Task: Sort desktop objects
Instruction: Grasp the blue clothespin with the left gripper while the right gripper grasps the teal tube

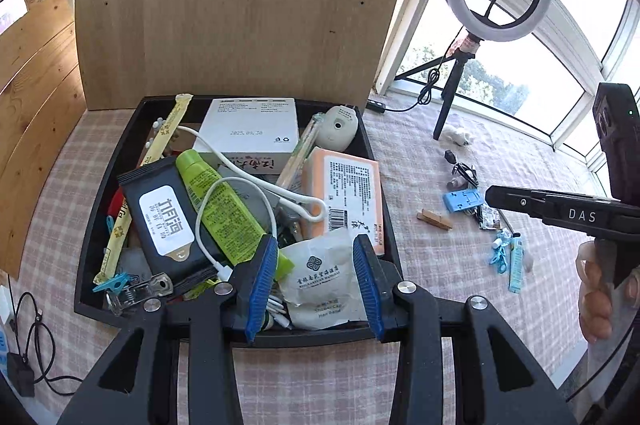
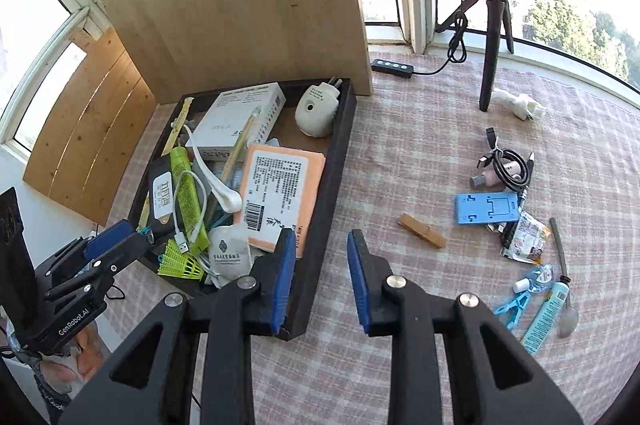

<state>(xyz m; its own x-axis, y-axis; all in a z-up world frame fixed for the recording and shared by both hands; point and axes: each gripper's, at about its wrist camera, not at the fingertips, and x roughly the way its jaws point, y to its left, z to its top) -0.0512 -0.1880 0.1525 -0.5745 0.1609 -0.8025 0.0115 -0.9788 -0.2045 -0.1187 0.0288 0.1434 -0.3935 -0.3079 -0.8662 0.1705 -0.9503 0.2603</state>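
Both wrist views downward, sharing black tray [image 1: 384, 185]

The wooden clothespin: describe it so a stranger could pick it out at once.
Start at the black tray full of clutter and look just to its right on the pink checked tablecloth. The wooden clothespin lies alone there, between the tray and the blue plastic phone stand. It is the only bare tan wood piece; the other clip nearby is blue plastic.
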